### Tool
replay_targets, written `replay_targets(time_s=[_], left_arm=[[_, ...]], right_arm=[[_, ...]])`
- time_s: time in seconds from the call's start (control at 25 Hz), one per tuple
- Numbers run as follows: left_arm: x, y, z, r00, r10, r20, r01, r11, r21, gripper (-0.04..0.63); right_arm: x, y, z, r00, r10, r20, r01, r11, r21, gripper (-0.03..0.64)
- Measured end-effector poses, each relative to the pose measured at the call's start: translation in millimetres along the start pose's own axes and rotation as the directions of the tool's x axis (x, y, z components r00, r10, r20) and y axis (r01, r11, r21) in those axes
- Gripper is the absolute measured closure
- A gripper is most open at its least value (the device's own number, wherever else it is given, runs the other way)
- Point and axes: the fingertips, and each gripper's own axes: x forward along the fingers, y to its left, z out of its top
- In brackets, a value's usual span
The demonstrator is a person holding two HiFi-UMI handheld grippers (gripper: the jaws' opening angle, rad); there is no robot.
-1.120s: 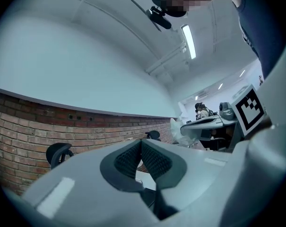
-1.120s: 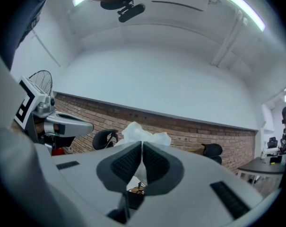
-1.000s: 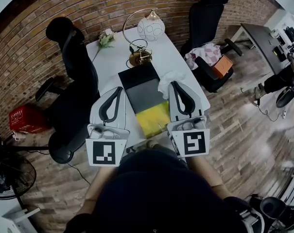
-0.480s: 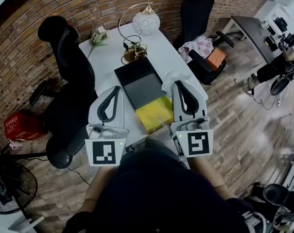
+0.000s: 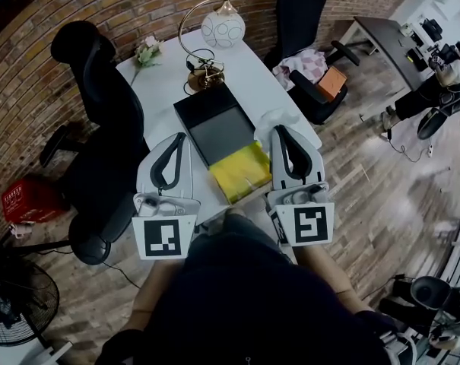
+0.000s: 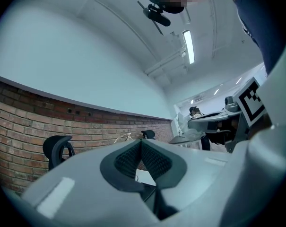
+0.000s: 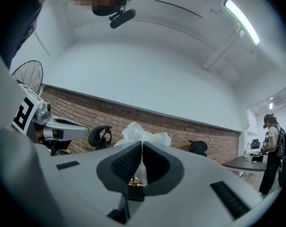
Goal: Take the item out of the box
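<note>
Nearest, holds left gripper (image 5: 180, 138) and right gripper (image 5: 279, 130) side by side above the near edge of white table (image 5: 252, 74), marker cubes (image 5: 163, 238) turned back toward a dark-clad torso. Shows both pairs of jaws closed pad to pad in the gripper views, with nothing clamped in either. Flanks yellow item (image 5: 241, 172), lying flat between the two tools and nearer the body than their tips, touching or overlapping the near end of black box (image 5: 214, 120); cannot tell whether inside the tray or resting on its lip. Runs the box's long axis away from the body, slanting slightly leftward with distance, with the yellow item set across its near end. Puts that item about equally close to both grippers, inward of each and behind the tips, so probably calls for a draw-back, a parting of jaws and a dip toward the centre before any grasp. Places crumpled white paper (image 5: 274, 119) just beyond the right gripper's tips, near enough, by the look of it, to snag. Farther on, sets globe lamp (image 5: 223, 29) and flower sprig (image 5: 146, 52) at the table's far end, black office chairs (image 5: 108, 105) on either side, and brick wall (image 5: 77, 6) behind. Offers no legible brand, label or lettering anywhere, only black-and-white square patterns on the cubes.
</note>
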Motion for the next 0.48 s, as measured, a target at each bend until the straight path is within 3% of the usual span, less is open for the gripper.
replay_targets(time_s=[0.48], left_arm=[[6.7,-13.6,5.1,0.997,-0.064,0.031,0.064,0.998,-0.018,0.584]], right_arm=[[-14.8,-7.7,5.5,0.998,-0.060,-0.003,0.060,0.998,-0.025,0.597]])
